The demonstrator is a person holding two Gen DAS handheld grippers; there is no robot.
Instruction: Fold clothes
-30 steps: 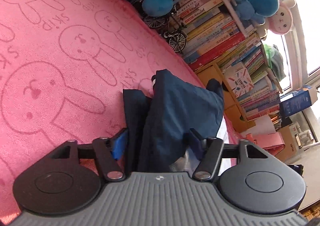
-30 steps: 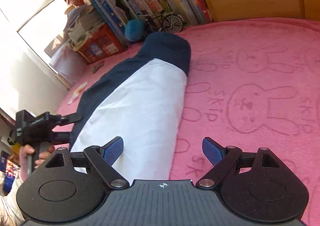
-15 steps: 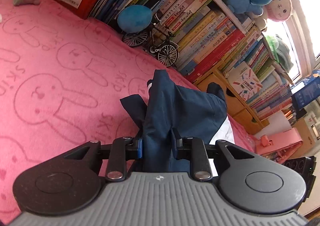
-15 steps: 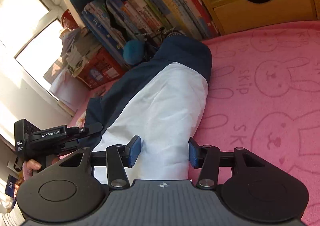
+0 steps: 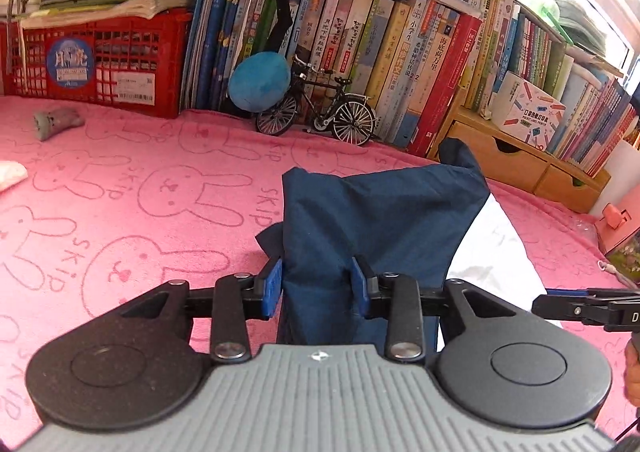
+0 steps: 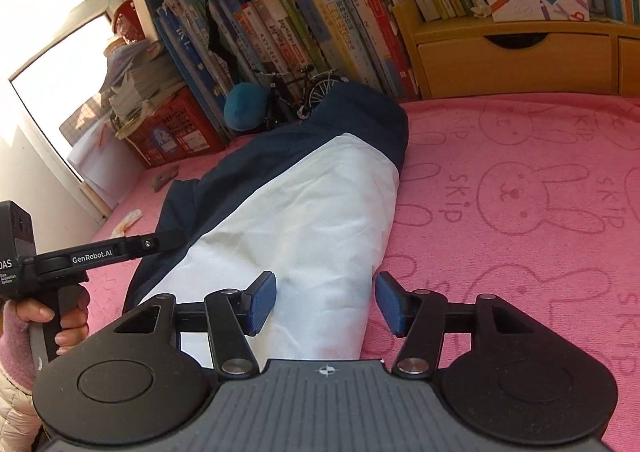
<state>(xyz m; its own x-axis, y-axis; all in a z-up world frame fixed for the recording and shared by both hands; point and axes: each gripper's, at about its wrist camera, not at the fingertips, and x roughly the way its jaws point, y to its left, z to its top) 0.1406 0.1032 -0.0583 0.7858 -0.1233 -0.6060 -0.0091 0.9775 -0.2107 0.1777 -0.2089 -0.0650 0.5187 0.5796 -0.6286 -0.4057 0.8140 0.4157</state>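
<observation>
Nearest left wrist camera, left gripper point(image 5: 316, 286) pinches raised navy fold of garment point(image 5: 384, 220), jaws just easing; right gripper point(image 6: 325, 302) spread astride white panel on pink blanket point(image 6: 520, 180). Risk: loosened pinch drops fold.

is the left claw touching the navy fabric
Touching. The left wrist view shows both blue pads of the left claw pressed against a raised bunch of the navy fabric, with no gap on either side.
</observation>
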